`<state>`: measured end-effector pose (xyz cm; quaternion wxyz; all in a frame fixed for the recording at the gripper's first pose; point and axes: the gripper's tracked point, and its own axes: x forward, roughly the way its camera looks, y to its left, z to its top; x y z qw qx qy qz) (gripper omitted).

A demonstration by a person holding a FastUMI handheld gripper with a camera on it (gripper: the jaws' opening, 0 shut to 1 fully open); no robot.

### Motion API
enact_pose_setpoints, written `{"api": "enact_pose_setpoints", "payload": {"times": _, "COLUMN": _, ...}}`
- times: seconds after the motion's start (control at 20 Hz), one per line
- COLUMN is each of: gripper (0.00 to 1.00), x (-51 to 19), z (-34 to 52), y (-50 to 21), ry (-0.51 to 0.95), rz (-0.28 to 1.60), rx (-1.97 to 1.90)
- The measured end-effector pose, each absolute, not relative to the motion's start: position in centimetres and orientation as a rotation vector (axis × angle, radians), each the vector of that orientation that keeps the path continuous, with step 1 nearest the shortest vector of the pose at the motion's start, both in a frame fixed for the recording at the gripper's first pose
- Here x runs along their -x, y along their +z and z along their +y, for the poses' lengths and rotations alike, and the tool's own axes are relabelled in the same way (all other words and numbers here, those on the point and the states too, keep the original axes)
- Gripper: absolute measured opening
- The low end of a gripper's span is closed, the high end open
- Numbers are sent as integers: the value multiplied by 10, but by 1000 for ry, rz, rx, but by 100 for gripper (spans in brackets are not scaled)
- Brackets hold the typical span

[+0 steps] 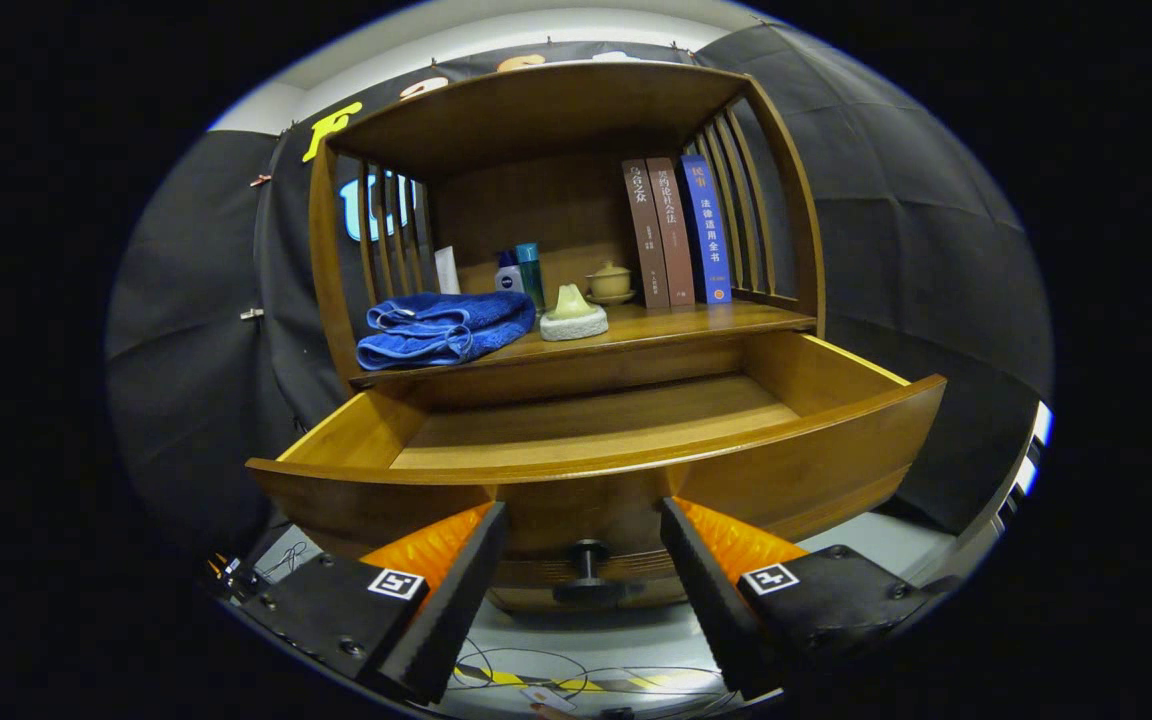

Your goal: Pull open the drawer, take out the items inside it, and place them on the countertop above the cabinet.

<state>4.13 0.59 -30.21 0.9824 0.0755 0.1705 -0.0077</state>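
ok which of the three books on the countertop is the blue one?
The book nearest the right slatted side; the other two are brown. The open tongs straddle the drawer knob, touching nothing.

Countertop (676, 322): blue towel (441, 328), bottles (522, 272), 3 books (676, 232), lidded cup (609, 281).

gripper (584, 555) is spread wide open, nothing pinched; both fingers (456, 590) angle forward and slightly inward, black pads facing each other; orange backs showing, a square marker on each base
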Motion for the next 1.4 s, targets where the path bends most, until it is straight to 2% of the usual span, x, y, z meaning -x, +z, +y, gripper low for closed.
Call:
{"api": "enact_pose_setpoints", "payload": {"times": 0.7, "gripper": 99, "x": -161, "z": 6, "y": -303, "ry": -20, "rz": 325, "rx": -146}}
{"api": "enact_pose_setpoints", "payload": {"times": 1.4, "gripper": 98, "x": -191, "z": 8, "y": -302, "ry": -25, "rz": 326, "rx": -130}}
